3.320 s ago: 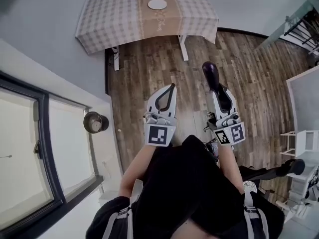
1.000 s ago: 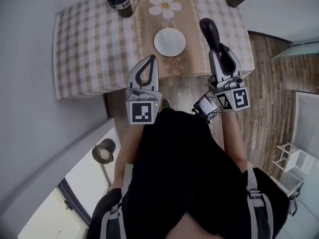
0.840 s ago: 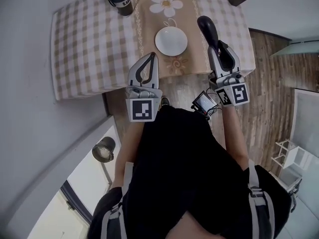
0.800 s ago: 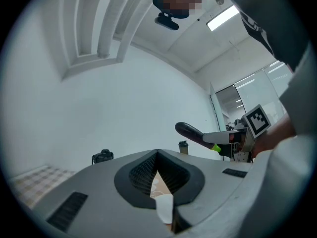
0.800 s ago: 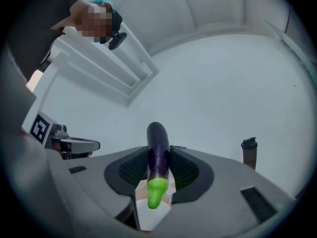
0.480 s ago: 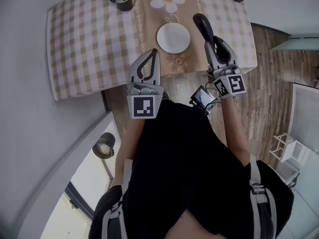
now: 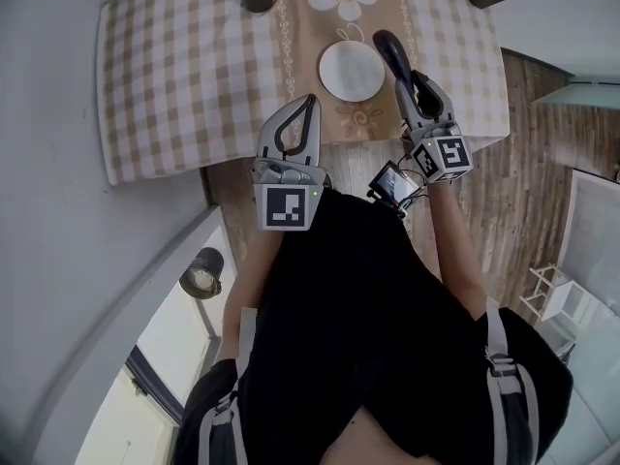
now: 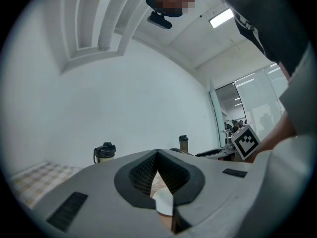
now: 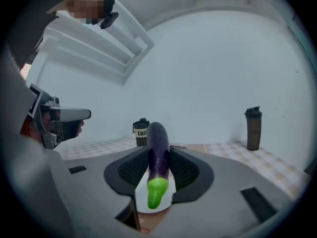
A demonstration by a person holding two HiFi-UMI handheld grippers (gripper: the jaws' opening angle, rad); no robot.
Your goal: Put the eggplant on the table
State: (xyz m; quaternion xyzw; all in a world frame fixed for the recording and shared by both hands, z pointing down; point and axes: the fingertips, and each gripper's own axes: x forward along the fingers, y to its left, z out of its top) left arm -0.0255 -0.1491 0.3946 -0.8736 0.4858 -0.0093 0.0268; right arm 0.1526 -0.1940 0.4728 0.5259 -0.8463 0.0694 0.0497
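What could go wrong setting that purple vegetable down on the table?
The right tongs grip the eggplant only near its green stem end, so it might swivel or slip. Its tip hangs beside the white plate, which it could knock. Released near the table edge, it might roll off.

Black top [image 7: 358, 308], grey shoulder straps [image 7: 494, 356], perhaps a harness, grey left gripper [image 7: 310, 102] and right gripper [image 7: 415, 81], black-and-white marker cubes [image 7: 289, 207]

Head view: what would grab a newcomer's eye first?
A dark purple eggplant with a green stem stands out, clamped in the right gripper above the checked table, just right of a white plate. The left gripper hangs shut and empty over the table's near edge.
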